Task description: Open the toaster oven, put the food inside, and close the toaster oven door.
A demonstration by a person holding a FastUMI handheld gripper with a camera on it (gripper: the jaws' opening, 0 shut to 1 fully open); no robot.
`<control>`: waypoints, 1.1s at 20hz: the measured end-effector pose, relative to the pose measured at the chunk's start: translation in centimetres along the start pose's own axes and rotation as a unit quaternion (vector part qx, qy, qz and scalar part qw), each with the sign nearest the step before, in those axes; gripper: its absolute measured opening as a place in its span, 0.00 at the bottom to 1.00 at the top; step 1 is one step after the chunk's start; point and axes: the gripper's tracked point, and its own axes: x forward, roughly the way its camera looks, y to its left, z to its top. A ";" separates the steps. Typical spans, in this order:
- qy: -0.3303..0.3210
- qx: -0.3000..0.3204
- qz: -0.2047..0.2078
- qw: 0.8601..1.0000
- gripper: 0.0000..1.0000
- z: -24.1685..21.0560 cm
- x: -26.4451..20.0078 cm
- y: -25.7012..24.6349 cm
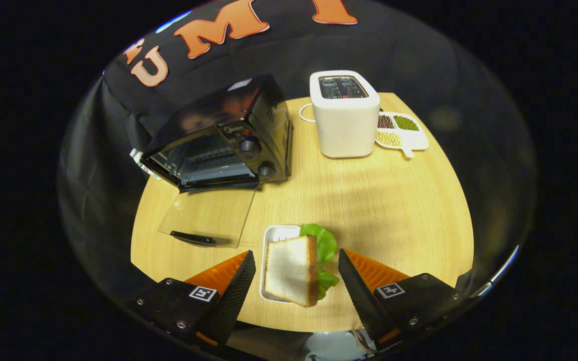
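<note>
A black toaster oven (229, 135) stands at the far left of the round wooden table (369, 210), its glass door (208, 215) folded down flat onto the tabletop. A sandwich (294, 268) of white bread and green lettuce rests on a small white tray (279, 235) close in front. My gripper (296, 265) is open, and the sandwich sits between its two fingers with a gap on each side. Neither finger presses on the bread.
A white pop-up toaster (344, 115) stands at the back of the table. Beside it to the right lies a white divided dish (402, 133) holding beans and grains. Bare wood stretches between the oven door and the sandwich tray.
</note>
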 end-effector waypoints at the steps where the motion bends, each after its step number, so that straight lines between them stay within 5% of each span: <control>1: 0.015 0.004 0.008 1.000 0.99 -0.6 0.5 -0.5; 6: 0.080 0.021 0.046 0.996 0.97 -3.1 3.3 -1.0; 8: 0.104 0.046 0.066 0.991 0.89 -4.0 3.7 -0.5; 11: 0.102 0.060 0.084 0.989 0.57 -3.8 3.5 0.2; 15: 0.069 0.081 0.088 0.990 0.38 -1.5 1.6 1.0; 22: -0.009 0.137 0.141 0.980 0.35 3.3 -2.2 6.4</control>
